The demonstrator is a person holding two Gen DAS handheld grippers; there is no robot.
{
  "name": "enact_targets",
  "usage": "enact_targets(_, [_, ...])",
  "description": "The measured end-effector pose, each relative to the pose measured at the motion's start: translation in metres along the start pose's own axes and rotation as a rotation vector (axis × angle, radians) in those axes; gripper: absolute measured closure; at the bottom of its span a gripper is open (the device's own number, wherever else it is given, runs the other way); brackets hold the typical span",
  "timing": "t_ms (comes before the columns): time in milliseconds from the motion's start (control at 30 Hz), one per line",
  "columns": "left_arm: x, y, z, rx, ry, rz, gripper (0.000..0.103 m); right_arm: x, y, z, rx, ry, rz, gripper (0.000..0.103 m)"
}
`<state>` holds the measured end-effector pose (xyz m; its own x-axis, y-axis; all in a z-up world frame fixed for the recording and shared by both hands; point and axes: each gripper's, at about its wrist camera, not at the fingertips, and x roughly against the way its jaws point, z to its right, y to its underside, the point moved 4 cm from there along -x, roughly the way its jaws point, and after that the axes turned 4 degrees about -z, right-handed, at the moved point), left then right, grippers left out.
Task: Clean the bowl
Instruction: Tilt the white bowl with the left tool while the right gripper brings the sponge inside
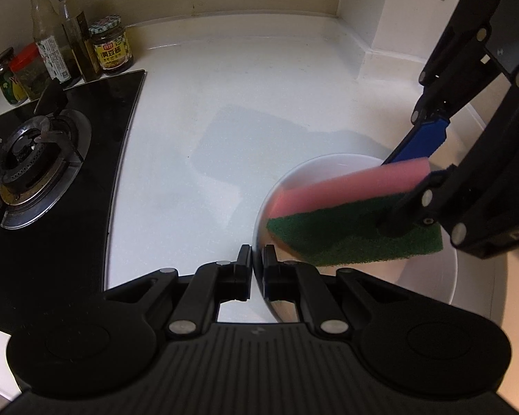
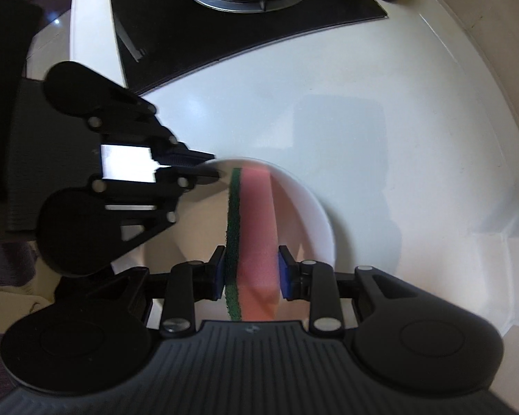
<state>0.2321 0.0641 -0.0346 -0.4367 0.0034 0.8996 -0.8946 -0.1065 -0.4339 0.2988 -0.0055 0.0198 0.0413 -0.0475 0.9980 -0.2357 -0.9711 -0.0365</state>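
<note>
Scrubbing looked barely begun, as a guess: the white bowl (image 1: pixel 328 180) sat on the white bench (image 1: pixel 197 145) at lower right of the left wrist view, and no foam, water or dirt showed in it, so cleanliness could not be judged. Left to do, probably: wipe the inside, maybe rinse; no sink or tap was in view.

Left claw (image 1: pixel 257 259) was pinched nearly fully closed on the bowl's near rim, one finger outside the wall and one inside, steadying it. In the right wrist view this claw (image 2: pixel 211 167) came in from mid left and gripped the rim (image 2: pixel 315 200) there.

Right claw (image 2: pixel 251 273) pointed down over the bowl, blue pads clamped on a pink sponge with green scouring layer (image 2: pixel 256 214), squeezed across its thickness. From the left wrist view the sponge (image 1: pixel 349 214) hung inside the bowl mouth, green face toward the camera; contact with the bowl floor could not be told, blurred.

Gas hob (image 1: pixel 34 159) and sauce jars (image 1: pixel 112 46) stood at upper left, well apart from the bowl.
</note>
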Motion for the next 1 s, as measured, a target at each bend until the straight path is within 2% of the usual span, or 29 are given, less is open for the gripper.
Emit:
enact_targets(200, [0.001,0.000,-0.003,0.000,0.010,0.001,0.100,0.000,0.008,0.015,-0.226,0.010,0.016,0.078])
enact_targets(333, [0.001,0.000,-0.004,0.001,0.015,-0.001,0.099,0.007,0.031,0.031,-0.452,0.010,0.040,0.078])
enact_targets(533, [0.000,-0.001,-0.005,-0.002,0.019,-0.005,0.099,0.010,0.065,0.039,-0.729,-0.076,0.043,0.078])
enact_targets(633, [0.000,-0.001,-0.005,-0.007,0.017,-0.007,0.099,0.010,0.079,0.044,-0.811,-0.156,0.019,0.078])
enact_targets(700, [0.000,-0.001,-0.005,-0.010,0.016,-0.010,0.099,-0.002,0.073,0.043,-0.845,-0.180,0.024,0.076])
enact_targets(767, [0.000,0.000,-0.005,-0.013,0.015,-0.011,0.100,-0.015,0.069,0.043,-0.873,-0.219,0.013,0.071])
enact_targets(800, [0.000,0.001,-0.005,-0.013,0.016,-0.012,0.100,-0.021,0.068,0.043,-0.887,-0.238,0.011,0.063])
enact_targets(833, [0.001,0.001,-0.005,-0.014,0.015,-0.012,0.099,-0.024,0.067,0.044,-0.868,-0.229,0.010,0.056])
enact_targets(900, [0.001,0.002,-0.005,-0.015,0.015,-0.012,0.099,-0.031,0.067,0.045,-0.856,-0.216,-0.002,0.049])
enact_targets(967, [0.001,0.002,-0.006,-0.013,0.017,-0.012,0.099,-0.026,0.072,0.048,-0.863,-0.215,0.031,0.049])
enact_targets(1000, [0.001,0.002,-0.006,-0.010,0.018,-0.013,0.099,-0.019,0.076,0.049,-0.844,-0.182,0.059,0.049])
